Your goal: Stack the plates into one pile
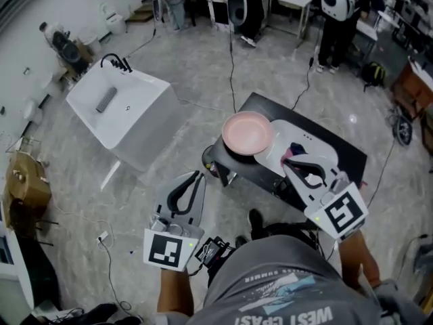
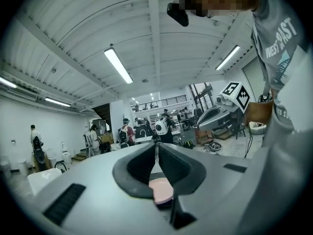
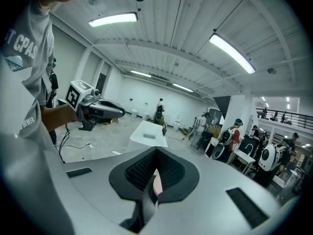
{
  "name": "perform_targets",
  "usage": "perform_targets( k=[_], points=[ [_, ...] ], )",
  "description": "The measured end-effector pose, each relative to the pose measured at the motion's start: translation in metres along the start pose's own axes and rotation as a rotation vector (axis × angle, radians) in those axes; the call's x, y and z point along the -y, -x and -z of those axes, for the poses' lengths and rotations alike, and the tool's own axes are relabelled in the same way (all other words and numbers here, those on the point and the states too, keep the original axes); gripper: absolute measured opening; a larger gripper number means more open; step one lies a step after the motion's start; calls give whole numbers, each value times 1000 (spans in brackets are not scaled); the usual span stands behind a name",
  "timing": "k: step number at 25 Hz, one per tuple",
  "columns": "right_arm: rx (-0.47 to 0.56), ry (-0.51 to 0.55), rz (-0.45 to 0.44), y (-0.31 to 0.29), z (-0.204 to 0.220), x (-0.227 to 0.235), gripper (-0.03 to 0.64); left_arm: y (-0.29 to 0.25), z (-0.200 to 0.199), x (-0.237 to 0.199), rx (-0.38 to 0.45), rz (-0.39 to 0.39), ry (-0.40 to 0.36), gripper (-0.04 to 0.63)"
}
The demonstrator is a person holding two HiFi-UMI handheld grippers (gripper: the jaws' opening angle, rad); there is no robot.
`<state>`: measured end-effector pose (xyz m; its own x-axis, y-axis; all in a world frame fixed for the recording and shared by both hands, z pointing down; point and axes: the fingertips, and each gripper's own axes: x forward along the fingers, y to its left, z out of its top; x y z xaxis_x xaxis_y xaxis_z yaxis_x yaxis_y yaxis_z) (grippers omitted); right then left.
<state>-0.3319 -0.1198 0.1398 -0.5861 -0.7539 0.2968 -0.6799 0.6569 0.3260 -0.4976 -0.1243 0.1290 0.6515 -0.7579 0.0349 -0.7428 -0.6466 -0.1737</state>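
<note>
A pink plate point(image 1: 247, 133) sits at the near-left corner of the black table point(image 1: 352, 156), its edge against a white tray point(image 1: 306, 138). My left gripper point(image 1: 198, 175) hangs over the floor, short of the table and to the left of it, its jaws shut and nothing in them. My right gripper point(image 1: 285, 160) hovers above the tray's near edge, shut and empty. The left gripper view shows the pink plate point(image 2: 161, 190) low behind the closed left gripper point(image 2: 156, 148). Only a pink sliver point(image 3: 157, 184) shows behind the shut right gripper point(image 3: 156, 152).
A small dark purple thing point(image 1: 298, 147) lies on the white tray. A white sink unit point(image 1: 122, 107) stands on the floor to the left. Cables point(image 1: 231, 59) cross the tiled floor. People and desks point(image 1: 338, 5) fill the far side of the room.
</note>
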Motion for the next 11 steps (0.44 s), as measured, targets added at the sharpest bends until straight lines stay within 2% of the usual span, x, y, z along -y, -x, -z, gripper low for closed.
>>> perform_targets(
  k=[11],
  points=[
    [-18, -12, -4, 20, 5, -19, 28, 30, 14, 12, -28, -9, 23, 25]
  ],
)
